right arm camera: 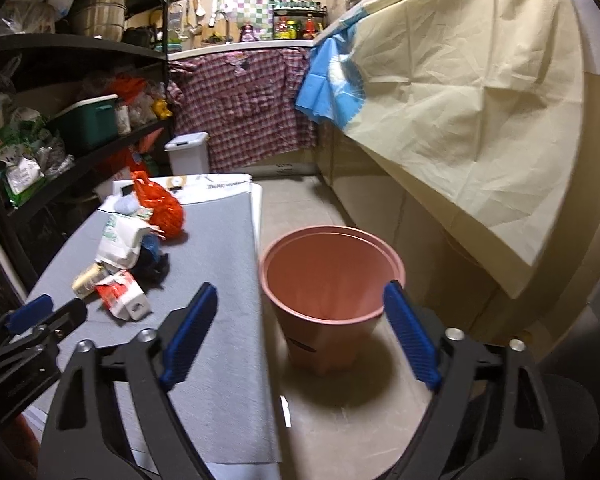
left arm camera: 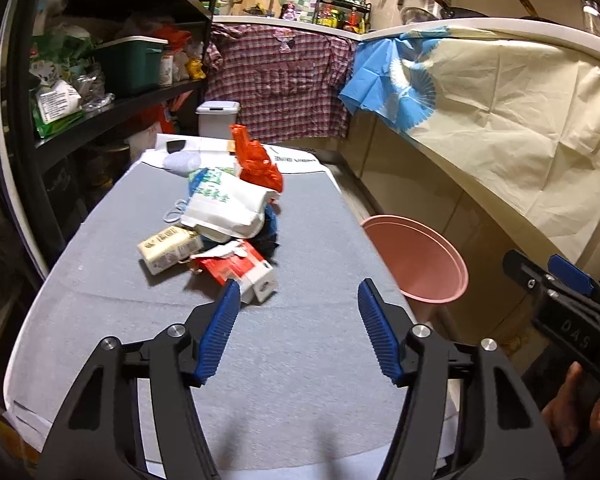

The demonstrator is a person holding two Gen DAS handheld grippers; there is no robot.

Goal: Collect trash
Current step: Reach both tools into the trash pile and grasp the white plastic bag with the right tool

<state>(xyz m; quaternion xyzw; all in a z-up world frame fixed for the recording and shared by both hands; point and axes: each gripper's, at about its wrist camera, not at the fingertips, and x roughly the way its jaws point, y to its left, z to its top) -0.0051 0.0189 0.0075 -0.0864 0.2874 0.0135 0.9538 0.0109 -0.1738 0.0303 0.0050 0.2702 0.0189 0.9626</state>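
Note:
A pile of trash lies on the grey table [left arm camera: 284, 360]: a red and white carton [left arm camera: 240, 270], a cream carton [left arm camera: 170, 248], a white paper bag [left arm camera: 228, 208] and an orange plastic bag [left arm camera: 258, 160]. My left gripper [left arm camera: 296, 292] hovers open above the table, just short of the red carton, with nothing between its blue pads. A pink bin [right arm camera: 332, 284] stands on the floor right of the table. My right gripper [right arm camera: 300, 300] is open above the gap between table and bin, holding nothing. The same pile [right arm camera: 128, 248] shows in the right wrist view.
Black shelves [left arm camera: 112, 108] packed with bags and a green box run along the left. A white lidded bin [left arm camera: 217, 117] and a checked cloth [left arm camera: 284, 80] stand beyond the table. A cream sheet [left arm camera: 520, 128] drapes the right counter. A hand [left arm camera: 572, 412] holds the right gripper's handle.

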